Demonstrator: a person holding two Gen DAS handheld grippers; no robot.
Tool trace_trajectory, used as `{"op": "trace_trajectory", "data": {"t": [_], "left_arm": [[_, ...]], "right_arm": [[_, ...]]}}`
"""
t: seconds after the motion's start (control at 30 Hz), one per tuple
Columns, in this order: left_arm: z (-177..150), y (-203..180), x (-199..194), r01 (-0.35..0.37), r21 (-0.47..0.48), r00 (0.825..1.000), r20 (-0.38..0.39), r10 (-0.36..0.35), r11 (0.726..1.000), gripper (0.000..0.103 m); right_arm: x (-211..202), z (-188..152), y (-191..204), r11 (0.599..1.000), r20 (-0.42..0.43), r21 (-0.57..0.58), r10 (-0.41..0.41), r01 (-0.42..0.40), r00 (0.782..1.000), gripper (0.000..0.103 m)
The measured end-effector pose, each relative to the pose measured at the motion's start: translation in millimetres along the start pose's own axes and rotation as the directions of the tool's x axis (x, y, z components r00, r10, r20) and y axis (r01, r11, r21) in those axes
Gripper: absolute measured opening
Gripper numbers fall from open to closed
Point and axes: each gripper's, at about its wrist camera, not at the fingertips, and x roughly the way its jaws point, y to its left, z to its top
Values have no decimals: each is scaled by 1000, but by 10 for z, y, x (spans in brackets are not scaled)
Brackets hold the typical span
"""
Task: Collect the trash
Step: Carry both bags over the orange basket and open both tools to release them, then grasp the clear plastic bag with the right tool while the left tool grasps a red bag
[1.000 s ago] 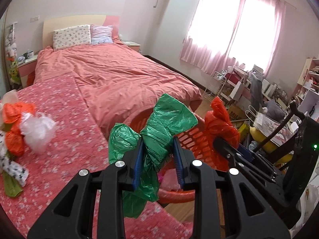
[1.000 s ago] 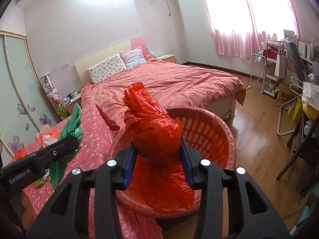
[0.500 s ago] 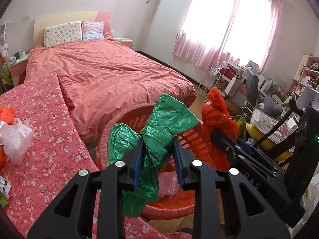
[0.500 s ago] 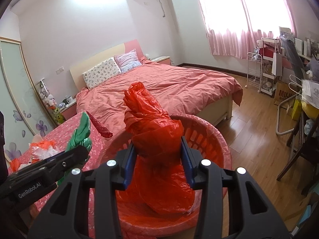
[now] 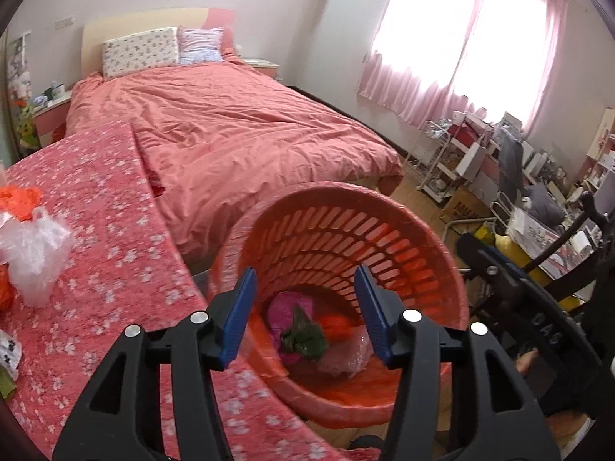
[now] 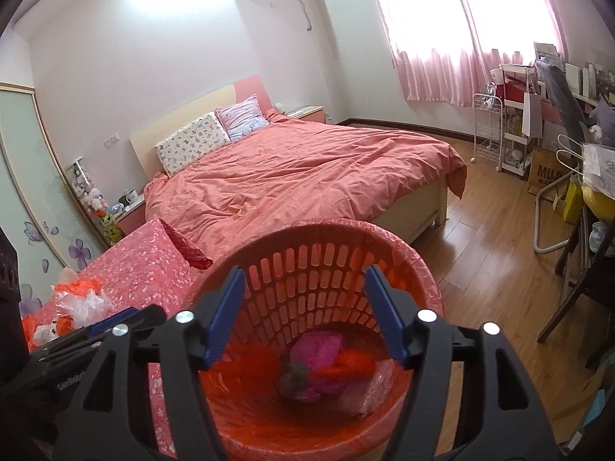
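Grippers both spread wide and holding nothing: left gripper (image 5: 303, 311) and right gripper (image 6: 303, 315) poised over the mouth of the red basket (image 5: 419, 238). Basket standing on the wood floor, just beside the desk (image 5: 107, 230) with its red flowered cloth. Down in the basket's bottom: green bag (image 5: 303, 336), crumpled, against a pink bag (image 5: 284, 303), with a red bag (image 6: 351, 363) next to them. Back on the desk, well apart from the basket: white bag (image 5: 36, 249) touching scraps of orange plastic (image 5: 19, 199). Beyond, bed (image 6: 307, 169) under a salmon cover.
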Motion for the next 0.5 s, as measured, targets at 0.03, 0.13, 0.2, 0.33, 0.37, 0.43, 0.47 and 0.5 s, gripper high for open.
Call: {"op": "trace_trajectory", "data": {"t": [0.03, 0.13, 0.2, 0.33, 0.37, 0.43, 0.47, 0.5], "left_arm": [[-6, 30, -16, -11, -4, 1000, 1, 11, 1000, 58], [-61, 153, -107, -65, -12, 998, 13, 65, 998, 62], [-92, 238, -179, -96, -8, 995, 17, 96, 995, 62], [-146, 438, -394, -162, -11, 986, 42, 162, 987, 66], [-163, 482, -450, -175, -14, 983, 50, 176, 984, 66], [-202, 591, -565, -199, -23, 978, 61, 200, 980, 67], [-223, 648, -620, -209, -30, 975, 65, 211, 977, 67], [-237, 704, -670, -219, -36, 973, 67, 221, 975, 67]], "right_arm": [[-13, -6, 13, 1000, 3, -6, -7, 7, 1000, 70], [-59, -35, 58, 999, 14, -40, -35, 35, 999, 74], [-82, -49, 111, 997, 16, -58, -43, 44, 999, 75], [-138, -87, 273, 995, 20, -92, -40, 42, 999, 77], [-152, -95, 310, 994, 19, -99, -36, 38, 999, 77], [-181, -115, 448, 993, 16, -119, -20, 22, 1000, 77], [-191, -118, 515, 992, 13, -129, -11, 12, 1000, 77], [-201, -129, 577, 991, 11, -137, -3, 5, 1000, 77]]}}
